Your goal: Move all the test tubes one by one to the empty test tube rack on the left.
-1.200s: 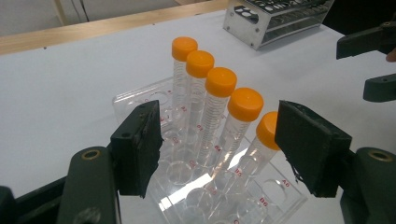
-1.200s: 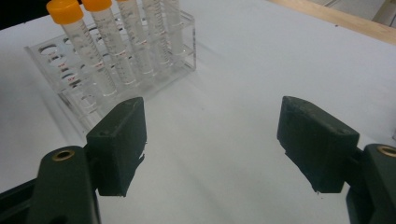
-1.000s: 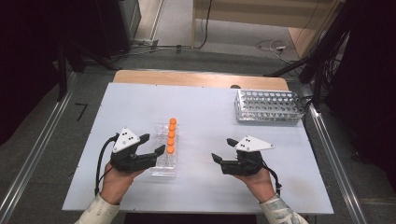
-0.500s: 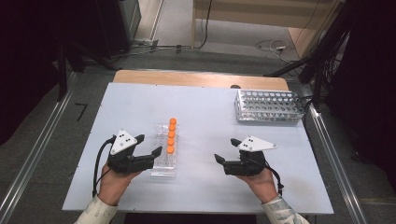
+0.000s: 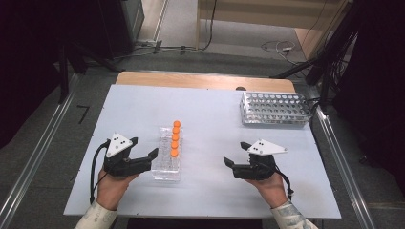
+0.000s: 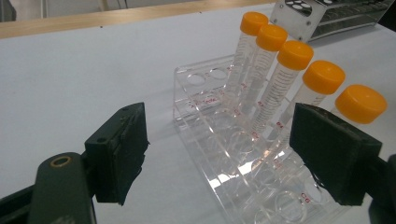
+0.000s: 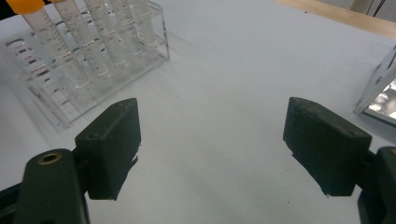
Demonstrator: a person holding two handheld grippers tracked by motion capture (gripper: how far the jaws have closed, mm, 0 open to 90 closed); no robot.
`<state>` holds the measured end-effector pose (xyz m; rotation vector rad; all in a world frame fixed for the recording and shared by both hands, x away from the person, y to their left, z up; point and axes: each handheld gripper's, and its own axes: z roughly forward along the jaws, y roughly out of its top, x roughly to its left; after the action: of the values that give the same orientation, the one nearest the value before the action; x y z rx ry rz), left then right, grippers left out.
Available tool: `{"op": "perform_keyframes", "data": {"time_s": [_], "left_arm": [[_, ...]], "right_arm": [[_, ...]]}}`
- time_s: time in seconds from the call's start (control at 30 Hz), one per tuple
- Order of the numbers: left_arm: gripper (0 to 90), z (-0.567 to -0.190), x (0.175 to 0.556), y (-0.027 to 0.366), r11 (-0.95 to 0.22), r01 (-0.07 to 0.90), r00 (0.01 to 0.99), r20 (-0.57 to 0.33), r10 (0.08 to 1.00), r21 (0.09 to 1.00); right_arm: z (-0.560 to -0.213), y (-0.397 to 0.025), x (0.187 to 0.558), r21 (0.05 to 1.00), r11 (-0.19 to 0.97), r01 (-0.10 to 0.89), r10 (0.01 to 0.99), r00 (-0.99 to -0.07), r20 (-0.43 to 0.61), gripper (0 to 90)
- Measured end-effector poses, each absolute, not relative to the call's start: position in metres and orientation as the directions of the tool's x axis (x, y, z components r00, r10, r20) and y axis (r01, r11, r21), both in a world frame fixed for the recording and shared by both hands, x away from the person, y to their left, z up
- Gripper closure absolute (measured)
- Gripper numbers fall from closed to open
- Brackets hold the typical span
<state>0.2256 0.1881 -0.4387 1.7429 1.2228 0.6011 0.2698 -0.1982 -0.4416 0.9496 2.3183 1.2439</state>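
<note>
A clear plastic rack (image 5: 167,164) stands on the white table (image 5: 210,109) left of centre, with several orange-capped tubes (image 5: 175,138) upright in a row along its right side. My left gripper (image 5: 143,146) sits just left of the rack, open, with its jaws pointing at the rack. In the left gripper view the open left gripper (image 6: 224,154) frames the rack (image 6: 219,135) and the tubes (image 6: 294,56), with nothing between the pads. My right gripper (image 5: 235,153) rests open to the rack's right, apart from it. In the right gripper view it (image 7: 224,149) is over bare table.
A larger metal tube rack (image 5: 274,109) with no tubes in it stands at the back right of the table; its corner (image 7: 380,93) is also seen from the right gripper. A wooden strip (image 5: 205,80) runs along the far edge. Cables lie on the floor beyond.
Both hands have drifted slightly toward the near edge of the table. The jaws stay open and the rack and tubes have not moved.
</note>
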Motion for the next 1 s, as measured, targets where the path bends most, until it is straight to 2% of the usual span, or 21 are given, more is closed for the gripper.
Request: {"op": "perform_keyframes", "data": {"time_s": [0.47, 1.0], "left_arm": [[19.6, -0.447, 0.225, 0.199, -0.089, 0.484, 0.328, -0.086, 0.941, 0.870], [19.4, -0.453, 0.224, 0.206, -0.070, 0.487, 0.304, -0.094, 0.948, 0.870]], "right_arm": [[-0.442, -0.217, 0.271, 0.835, 0.368, 0.410, 0.730, -0.683, 0.013, 17.6], [-0.443, -0.236, 0.271, 0.838, 0.333, 0.433, 0.767, -0.641, 0.026, 17.6]]}}
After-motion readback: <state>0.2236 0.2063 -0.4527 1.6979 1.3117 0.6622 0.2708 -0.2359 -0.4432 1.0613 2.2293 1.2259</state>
